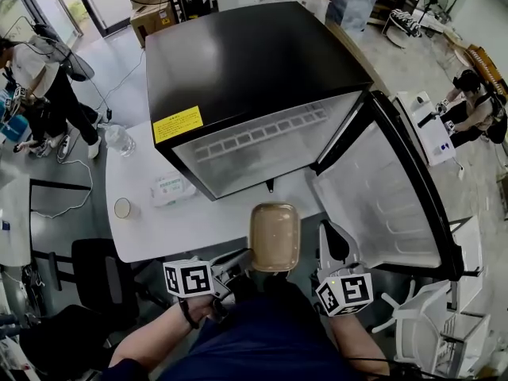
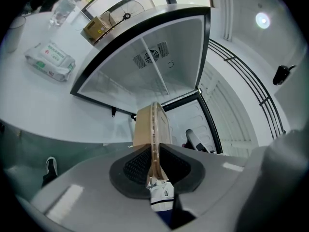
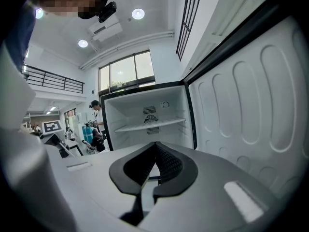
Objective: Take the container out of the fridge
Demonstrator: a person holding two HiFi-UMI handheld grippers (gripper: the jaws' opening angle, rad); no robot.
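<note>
A tan, lidded container (image 1: 275, 236) hangs in front of the open black fridge (image 1: 246, 62), above the table's near edge. My left gripper (image 1: 239, 263) is shut on the container's near rim. In the left gripper view the container (image 2: 145, 129) stands edge-on between the pads, with my left gripper (image 2: 153, 151) clamped on it. My right gripper (image 1: 334, 247) sits just right of the container, near the fridge door (image 1: 381, 189), and touches nothing. In the right gripper view my right gripper (image 3: 155, 147) is shut and empty, facing the bare fridge shelf (image 3: 149, 125).
The fridge stands on a white table (image 1: 135, 228) that carries a tissue pack (image 1: 171, 190), a cup (image 1: 123, 208) and a water bottle (image 1: 119, 140). The door swings out to the right. A black chair (image 1: 99, 272) is at the left, a white chair (image 1: 417, 312) at the right. People stand at both sides.
</note>
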